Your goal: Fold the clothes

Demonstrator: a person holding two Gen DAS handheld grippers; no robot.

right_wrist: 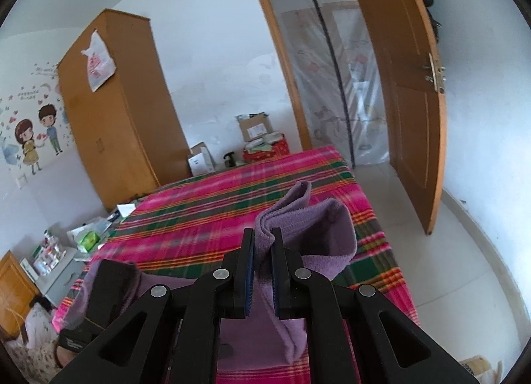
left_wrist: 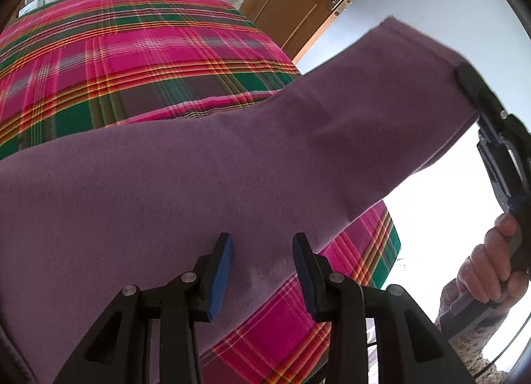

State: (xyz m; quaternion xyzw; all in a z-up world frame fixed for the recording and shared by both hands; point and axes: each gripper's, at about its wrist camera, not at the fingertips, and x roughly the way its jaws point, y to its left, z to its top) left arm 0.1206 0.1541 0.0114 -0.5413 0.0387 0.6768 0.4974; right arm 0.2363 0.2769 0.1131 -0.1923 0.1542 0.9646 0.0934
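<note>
A purple fleece garment lies across a bed with a pink and green plaid cover. In the left wrist view my left gripper is open just above the fleece, holding nothing. My right gripper shows at the right edge there, clamped on the garment's far end and lifting it off the bed. In the right wrist view my right gripper is shut on a bunched fold of the purple garment, which hangs below it. The left gripper's body shows at lower left.
A wooden wardrobe stands by the far wall. Cardboard boxes sit beyond the bed. An open wooden door and tiled floor are to the right. A cluttered nightstand is at the left.
</note>
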